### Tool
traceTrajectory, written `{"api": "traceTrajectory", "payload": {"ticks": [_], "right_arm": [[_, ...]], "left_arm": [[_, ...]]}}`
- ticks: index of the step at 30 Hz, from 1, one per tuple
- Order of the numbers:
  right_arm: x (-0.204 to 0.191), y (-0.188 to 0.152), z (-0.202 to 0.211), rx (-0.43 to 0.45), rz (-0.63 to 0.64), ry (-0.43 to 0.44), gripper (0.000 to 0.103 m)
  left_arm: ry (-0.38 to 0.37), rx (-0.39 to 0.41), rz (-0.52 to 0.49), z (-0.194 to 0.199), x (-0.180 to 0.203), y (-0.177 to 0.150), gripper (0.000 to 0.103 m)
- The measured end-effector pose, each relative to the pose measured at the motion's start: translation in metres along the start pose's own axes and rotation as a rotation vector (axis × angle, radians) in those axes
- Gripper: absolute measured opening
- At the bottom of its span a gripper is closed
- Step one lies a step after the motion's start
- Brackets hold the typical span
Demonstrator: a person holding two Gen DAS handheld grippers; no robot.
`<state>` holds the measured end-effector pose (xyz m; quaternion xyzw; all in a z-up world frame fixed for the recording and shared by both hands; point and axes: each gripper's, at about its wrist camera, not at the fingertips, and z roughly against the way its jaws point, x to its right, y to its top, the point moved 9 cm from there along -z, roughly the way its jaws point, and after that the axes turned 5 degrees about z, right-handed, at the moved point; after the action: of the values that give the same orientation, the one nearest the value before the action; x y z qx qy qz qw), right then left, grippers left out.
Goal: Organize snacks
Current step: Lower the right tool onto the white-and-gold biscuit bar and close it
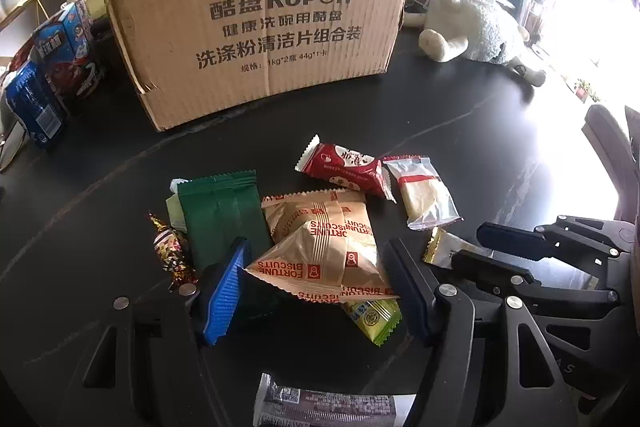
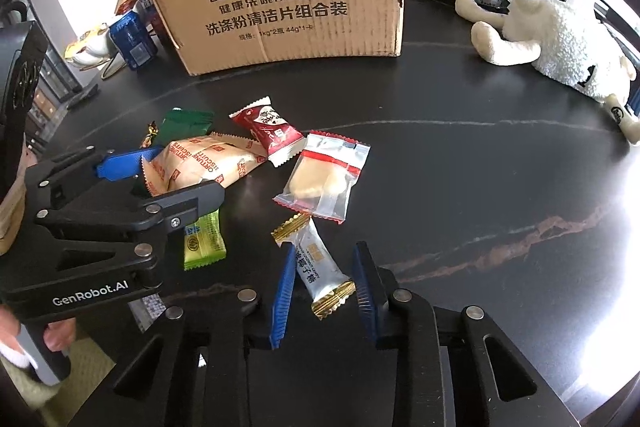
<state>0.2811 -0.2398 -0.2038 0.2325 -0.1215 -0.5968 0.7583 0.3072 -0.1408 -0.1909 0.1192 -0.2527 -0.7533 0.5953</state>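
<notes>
Left wrist view: my left gripper sits at lower centre, jaws part open around the Fortune Biscuits packet. The left pad touches its crimped corner; the right finger looks just clear, so no firm grip. The cardboard box stands at upper centre. Risk: the puffed wrapper may slip out, or the jaws may snag the green sachet underneath.

Right wrist view: my right gripper, lower centre, is narrowed around the white candy, pads near its sides, contact unclear. Risk: pinching only the gold crimped end lets it swing or drop.
</notes>
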Motion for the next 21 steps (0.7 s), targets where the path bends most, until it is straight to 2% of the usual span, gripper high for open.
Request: {"api": "traceTrajectory", "payload": {"ticks": [13, 19, 21], "right_arm": [[-0.001, 0.008, 0.022, 0.076, -0.04, 0.014, 0.028], [-0.008, 0.0, 0.013, 0.04, -0.022, 0.026, 0.028], [-0.011, -0.004, 0.008, 0.021, -0.01, 0.022, 0.024]], "left_arm": [[0.009, 0.086, -0.011, 0.035, 0.003, 0.009, 0.067], [0.021, 0.097, 0.0, 0.04, -0.002, 0.007, 0.067], [0.022, 0.095, 0.006, 0.039, -0.002, 0.006, 0.067]]}}
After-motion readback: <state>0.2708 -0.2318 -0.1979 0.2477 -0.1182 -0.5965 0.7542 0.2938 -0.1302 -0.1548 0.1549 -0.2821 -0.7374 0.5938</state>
